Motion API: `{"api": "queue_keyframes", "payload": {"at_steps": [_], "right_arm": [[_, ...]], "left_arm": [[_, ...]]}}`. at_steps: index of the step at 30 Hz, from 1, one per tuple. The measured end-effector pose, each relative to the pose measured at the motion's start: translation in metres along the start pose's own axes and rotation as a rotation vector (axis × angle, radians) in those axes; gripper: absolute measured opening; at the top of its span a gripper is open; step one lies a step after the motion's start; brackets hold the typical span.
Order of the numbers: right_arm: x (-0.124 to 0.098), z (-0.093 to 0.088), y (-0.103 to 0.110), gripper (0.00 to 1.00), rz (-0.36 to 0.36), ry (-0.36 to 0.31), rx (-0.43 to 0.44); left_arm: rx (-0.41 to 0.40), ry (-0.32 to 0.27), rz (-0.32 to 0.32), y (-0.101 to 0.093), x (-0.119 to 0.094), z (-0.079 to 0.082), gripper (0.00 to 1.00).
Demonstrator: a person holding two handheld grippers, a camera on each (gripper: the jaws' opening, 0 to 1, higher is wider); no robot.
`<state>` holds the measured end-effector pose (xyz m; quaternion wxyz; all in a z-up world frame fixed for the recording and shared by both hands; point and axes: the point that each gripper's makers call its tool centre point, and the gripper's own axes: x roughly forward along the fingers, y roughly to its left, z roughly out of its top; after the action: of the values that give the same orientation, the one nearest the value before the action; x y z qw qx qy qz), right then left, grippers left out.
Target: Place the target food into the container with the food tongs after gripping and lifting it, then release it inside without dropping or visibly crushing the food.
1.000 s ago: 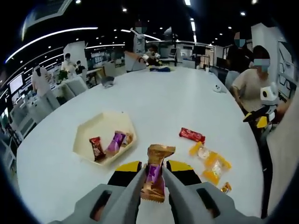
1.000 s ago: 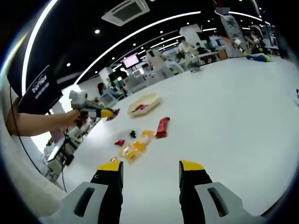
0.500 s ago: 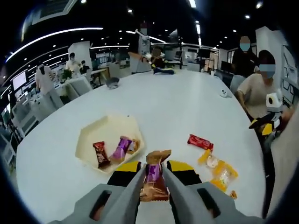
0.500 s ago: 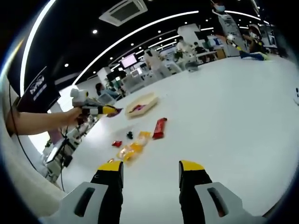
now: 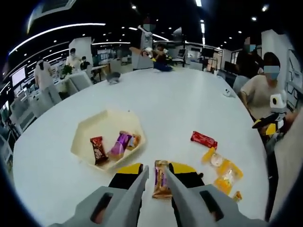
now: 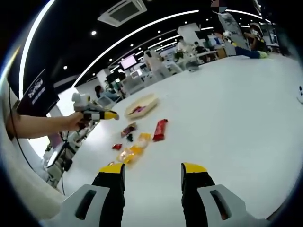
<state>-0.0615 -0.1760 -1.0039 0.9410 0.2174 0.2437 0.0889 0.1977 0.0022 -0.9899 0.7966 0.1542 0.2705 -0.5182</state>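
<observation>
I counted three snacks in the tray [image 5: 85, 130]. A brown-purple bar [image 5: 161, 179] lay between my spread left gripper [image 5: 155, 177]; right gripper [image 6: 153, 176] spread, empty.

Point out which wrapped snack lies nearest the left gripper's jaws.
The brown-and-purple wrapped snack, lying on the table between the tips of the left gripper. The red bar and yellow packets lie off to one side; three more sit in the cream tray.

Two gripper-mounted fisheye views, both aimed across the white table [image 5: 180, 109].
Left view looked down close above the tray [image 5: 85, 135]; right view sat farther back, sharing it [image 6: 142, 103].
</observation>
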Motion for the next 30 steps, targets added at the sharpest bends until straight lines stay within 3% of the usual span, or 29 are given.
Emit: {"api": "queue_keyframes", "payload": {"at_steps": [10, 21, 24, 26, 30], "right_arm": [[0.002, -0.008, 0.001, 0.48, -0.001, 0.024, 0.015], [-0.004, -0.009, -0.011, 0.48, -0.035, 0.018, 0.043], [-0.004, -0.009, -0.011, 0.48, -0.035, 0.018, 0.046], [-0.002, -0.011, -0.01, 0.48, -0.029, 0.027, 0.045], [0.001, -0.011, -0.007, 0.48, -0.016, 0.035, 0.034]], "left_arm": [[0.008, 0.06, -0.059, -0.025, 0.032, -0.018, 0.22], [0.018, 0.105, -0.016, -0.016, 0.035, -0.032, 0.23], [0.011, 0.098, -0.022, -0.016, 0.035, -0.029, 0.23], [0.015, 0.133, -0.027, -0.016, 0.039, -0.038, 0.23], [0.001, 0.139, -0.033, -0.019, 0.042, -0.042, 0.23]]}}
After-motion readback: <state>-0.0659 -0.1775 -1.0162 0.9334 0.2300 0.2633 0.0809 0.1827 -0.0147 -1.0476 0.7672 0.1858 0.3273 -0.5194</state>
